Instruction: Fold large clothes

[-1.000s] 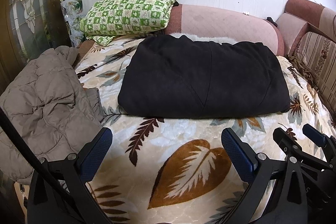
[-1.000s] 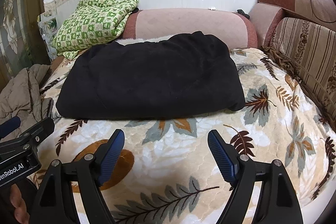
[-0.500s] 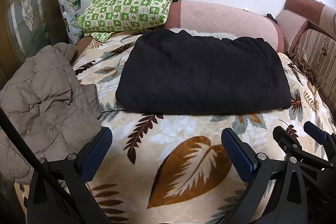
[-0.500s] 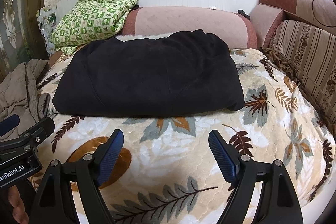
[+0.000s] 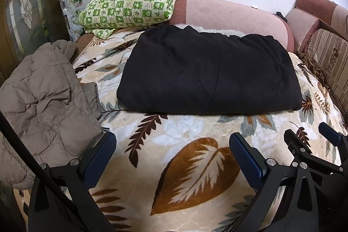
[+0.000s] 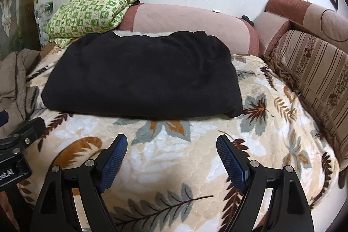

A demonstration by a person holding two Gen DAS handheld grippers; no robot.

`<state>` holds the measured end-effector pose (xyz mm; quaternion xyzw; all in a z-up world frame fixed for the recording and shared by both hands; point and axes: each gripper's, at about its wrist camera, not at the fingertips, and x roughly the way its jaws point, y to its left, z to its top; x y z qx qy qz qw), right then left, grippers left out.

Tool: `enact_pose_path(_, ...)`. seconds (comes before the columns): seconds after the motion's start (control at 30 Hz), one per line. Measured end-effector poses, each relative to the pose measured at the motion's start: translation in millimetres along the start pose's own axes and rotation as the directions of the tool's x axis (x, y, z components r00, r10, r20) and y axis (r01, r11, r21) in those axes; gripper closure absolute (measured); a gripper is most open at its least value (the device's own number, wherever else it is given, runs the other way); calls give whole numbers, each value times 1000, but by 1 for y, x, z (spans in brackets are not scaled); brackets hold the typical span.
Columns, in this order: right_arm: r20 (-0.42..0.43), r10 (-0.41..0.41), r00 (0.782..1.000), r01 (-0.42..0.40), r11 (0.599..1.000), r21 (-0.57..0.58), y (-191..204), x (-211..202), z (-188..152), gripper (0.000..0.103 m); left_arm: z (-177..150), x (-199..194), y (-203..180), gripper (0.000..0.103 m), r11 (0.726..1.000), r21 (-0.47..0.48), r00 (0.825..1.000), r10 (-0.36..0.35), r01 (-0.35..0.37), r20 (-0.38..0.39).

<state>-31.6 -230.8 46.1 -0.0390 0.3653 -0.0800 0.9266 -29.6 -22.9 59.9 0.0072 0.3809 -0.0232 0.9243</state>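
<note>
Folded black garment (image 5: 208, 71) on the leaf-print blanket (image 5: 191, 166), both claws empty and short of it

The garment's far edge hides part of a white fluffy thing (image 5: 217, 30) against the pink bolster (image 5: 228, 14), and what kind of garment it is cannot be made out from the folded bundle; the beige quilted jacket (image 5: 41, 101) is cut off by the left frame edge, and a green checked blanket (image 5: 132, 5) lies heaped on the bolster's left end. The left claw (image 5: 173, 158) stands wide apart with nothing between its blue pads, the garment's near edge well beyond its tips; the right claw (image 6: 171, 153) is likewise spread with only blanket showing between its fingers, the garment lying ahead of it and a little to the left, untouched
</note>
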Motion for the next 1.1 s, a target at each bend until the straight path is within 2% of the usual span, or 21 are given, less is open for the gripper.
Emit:
enact_pose_path(0.33, -52, -110, 993, 109, 994, -29, -4, 11, 0, 15, -1, 5, 3, 0, 1000, -4, 1000, 12, -12, -13)
enact_pose_path(1.1, -74, -54, 996, 53, 998, -17, 1, 17, -2, 14, -3, 13, 4, 0, 1000, -7, 1000, -6, 5, -30)
